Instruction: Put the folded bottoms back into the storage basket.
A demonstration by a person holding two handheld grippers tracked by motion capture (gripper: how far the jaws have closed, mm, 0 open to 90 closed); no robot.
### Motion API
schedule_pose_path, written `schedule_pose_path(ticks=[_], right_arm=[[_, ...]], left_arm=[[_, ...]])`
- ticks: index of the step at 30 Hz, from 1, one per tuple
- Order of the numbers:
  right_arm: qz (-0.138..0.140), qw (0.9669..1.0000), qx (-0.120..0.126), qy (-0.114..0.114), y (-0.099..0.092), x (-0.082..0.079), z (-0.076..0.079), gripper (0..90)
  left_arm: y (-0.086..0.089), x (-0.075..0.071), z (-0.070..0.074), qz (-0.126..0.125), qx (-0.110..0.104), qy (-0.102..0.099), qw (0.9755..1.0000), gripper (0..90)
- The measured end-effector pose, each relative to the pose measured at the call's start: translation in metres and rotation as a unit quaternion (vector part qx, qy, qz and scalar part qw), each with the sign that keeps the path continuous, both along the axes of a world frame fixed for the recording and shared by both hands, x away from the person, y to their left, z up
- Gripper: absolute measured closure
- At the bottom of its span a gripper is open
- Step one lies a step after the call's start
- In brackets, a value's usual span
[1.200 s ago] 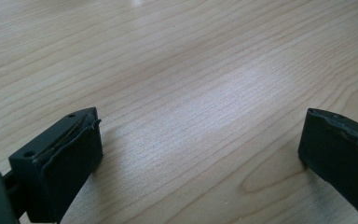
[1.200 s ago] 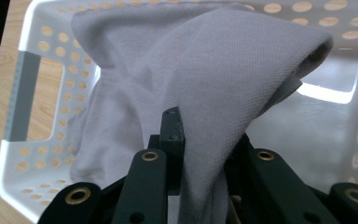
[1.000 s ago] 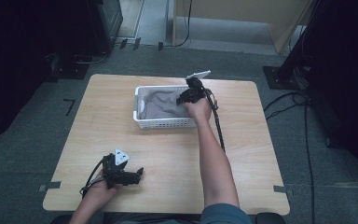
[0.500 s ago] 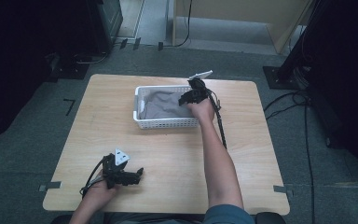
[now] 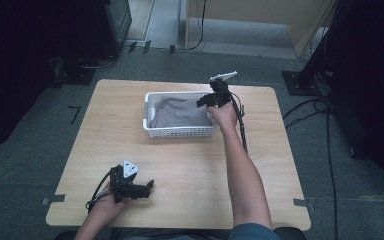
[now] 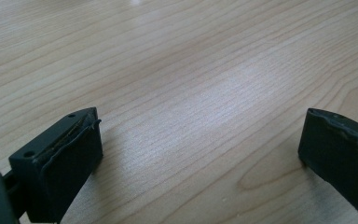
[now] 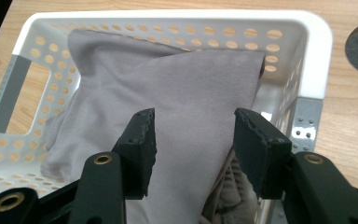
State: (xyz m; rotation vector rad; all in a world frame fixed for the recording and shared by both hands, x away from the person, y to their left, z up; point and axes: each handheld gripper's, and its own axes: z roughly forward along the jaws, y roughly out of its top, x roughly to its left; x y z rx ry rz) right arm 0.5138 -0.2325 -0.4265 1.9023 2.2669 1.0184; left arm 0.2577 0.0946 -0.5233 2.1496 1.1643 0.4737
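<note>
The right gripper (image 5: 206,101) hangs over the right end of the basket (image 5: 150,131) at upper centre, jaws parted around nothing, above the grey cloth (image 7: 177,107) lying inside. This looks like the reach for the cloth; next the jaws must drop and pinch a fold, clear of the rim close on their right. The left gripper (image 5: 147,189) rests wide open on bare table (image 6: 191,70) at lower left, with free room all round.

Matt grey cloth (image 7: 186,98), perforated plastic basket (image 7: 317,42)

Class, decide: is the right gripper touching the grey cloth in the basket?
Cannot tell. In the right gripper view, the open right gripper hangs over the grey cloth, contact unclear.
</note>
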Motion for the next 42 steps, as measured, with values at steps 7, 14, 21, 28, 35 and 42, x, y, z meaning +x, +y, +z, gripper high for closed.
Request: schedule_pose_path(ticks=[7,14,21,28,35,42], right_arm=[[0.011,0.9998,0.0,-0.016,-0.003,-0.008,0.014,49.4],[0.039,0.9987,0.002,-0.032,0.0,-0.021,0.022,49.1],[0.059,0.9973,0.002,-0.044,-0.002,-0.035,0.021,49.1],[0.079,0.995,-0.001,-0.061,-0.008,-0.052,0.02,48.8],[0.092,0.9932,0.011,-0.071,-0.016,-0.069,0.019,48.4],[0.102,0.9916,0.013,-0.078,-0.022,-0.085,0.015,47.7]], left_arm=[[0.0,0.0,0.0,0.0,-0.001,0.0,1.0,0.0],[0.0,0.0,0.0,0.0,-0.001,0.0,1.0,0.0],[0.0,0.0,0.0,-0.001,0.0,0.0,1.0,0.0],[0.0,0.0,0.0,0.0,0.0,0.001,1.0,0.0],[0.0,0.0,0.0,0.0,0.0,0.001,1.0,0.0],[0.0,0.0,0.0,-0.001,0.0,0.001,1.0,0.0]])
